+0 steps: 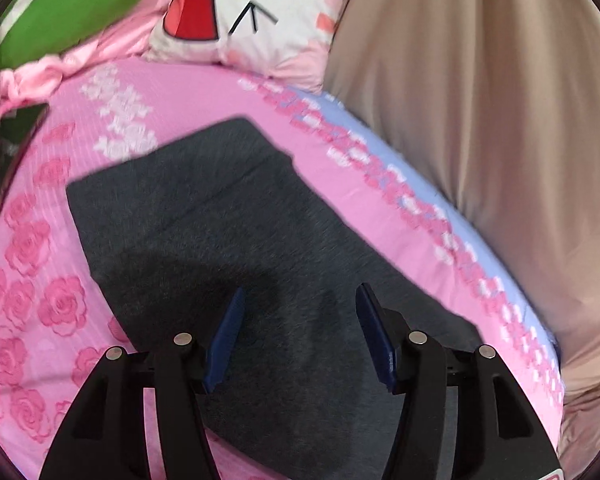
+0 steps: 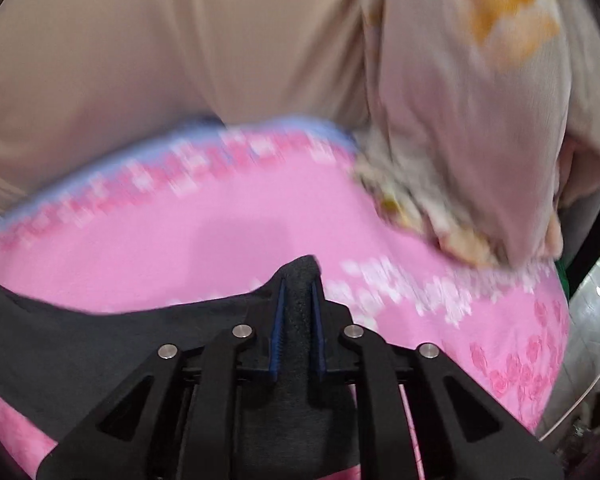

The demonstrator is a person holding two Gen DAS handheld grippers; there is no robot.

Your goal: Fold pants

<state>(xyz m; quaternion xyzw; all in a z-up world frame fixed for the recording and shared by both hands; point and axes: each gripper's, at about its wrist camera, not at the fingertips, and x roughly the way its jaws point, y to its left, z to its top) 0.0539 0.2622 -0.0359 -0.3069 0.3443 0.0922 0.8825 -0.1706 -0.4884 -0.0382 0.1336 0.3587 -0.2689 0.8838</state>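
Observation:
Dark grey pants (image 1: 220,220) lie flat on the pink rose-patterned bedsheet (image 1: 52,280), partly folded with a fold line across the far part. My left gripper (image 1: 300,304) is open and empty, hovering just above the near part of the pants. In the right wrist view, my right gripper (image 2: 298,292) is shut on a bunched edge of the pants (image 2: 100,344), lifting it off the sheet (image 2: 180,240). The cloth pokes up between the blue pads (image 2: 278,332).
A dark phone (image 1: 8,160) lies on the sheet at the left. A cartoon pillow (image 1: 260,12) and a green cushion (image 1: 72,4) sit at the bed's far end. A beige curtain (image 1: 480,120) hangs along the right side; a beige quilt (image 2: 460,140) lies at the right.

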